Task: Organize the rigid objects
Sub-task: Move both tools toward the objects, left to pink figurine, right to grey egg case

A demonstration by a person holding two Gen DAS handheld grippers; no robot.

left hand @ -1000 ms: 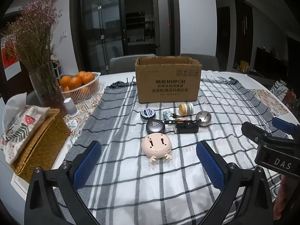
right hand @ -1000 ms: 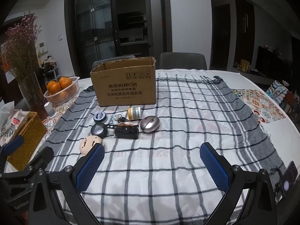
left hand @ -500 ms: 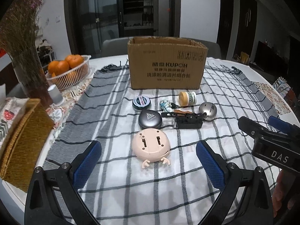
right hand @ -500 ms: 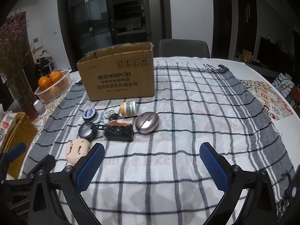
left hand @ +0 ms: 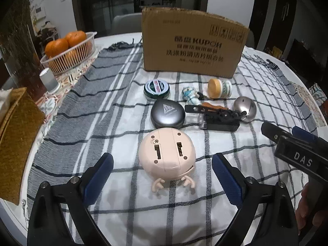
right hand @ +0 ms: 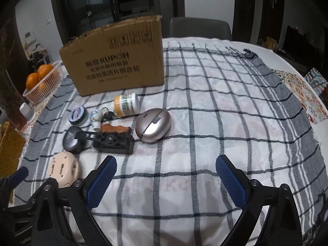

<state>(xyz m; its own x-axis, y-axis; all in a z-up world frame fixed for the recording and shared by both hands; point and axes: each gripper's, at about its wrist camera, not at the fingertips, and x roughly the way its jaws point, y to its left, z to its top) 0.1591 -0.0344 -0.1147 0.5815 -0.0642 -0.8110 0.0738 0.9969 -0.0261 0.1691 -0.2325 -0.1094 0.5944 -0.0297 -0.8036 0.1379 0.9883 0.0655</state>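
Several small objects lie on the checked cloth before a cardboard box (left hand: 192, 43) (right hand: 116, 61). A pink round gadget with little antlers (left hand: 167, 153) (right hand: 63, 168) lies just ahead of my open left gripper (left hand: 162, 178). Behind it are a dark oval case (left hand: 167, 113) (right hand: 71, 141), a round tin (left hand: 156, 87) (right hand: 79, 114), a small figurine keychain (left hand: 189, 96), a jar on its side (left hand: 219, 86) (right hand: 126, 104), a black clamp with wooden grip (left hand: 219, 119) (right hand: 112, 141) and a silver oval case (left hand: 245, 108) (right hand: 153, 125). My right gripper (right hand: 166, 182) is open and empty, short of the silver case.
A white basket of oranges (left hand: 69, 51) stands at the far left, with a vase and a woven tissue box (left hand: 16, 133) along the left table edge. The right gripper's body (left hand: 297, 153) sits at the right of the left wrist view. A chair (right hand: 199, 28) stands behind the table.
Both grippers have moved forward and lower toward the objects. The pink gadget now lies close between the left fingers. Both stay open.
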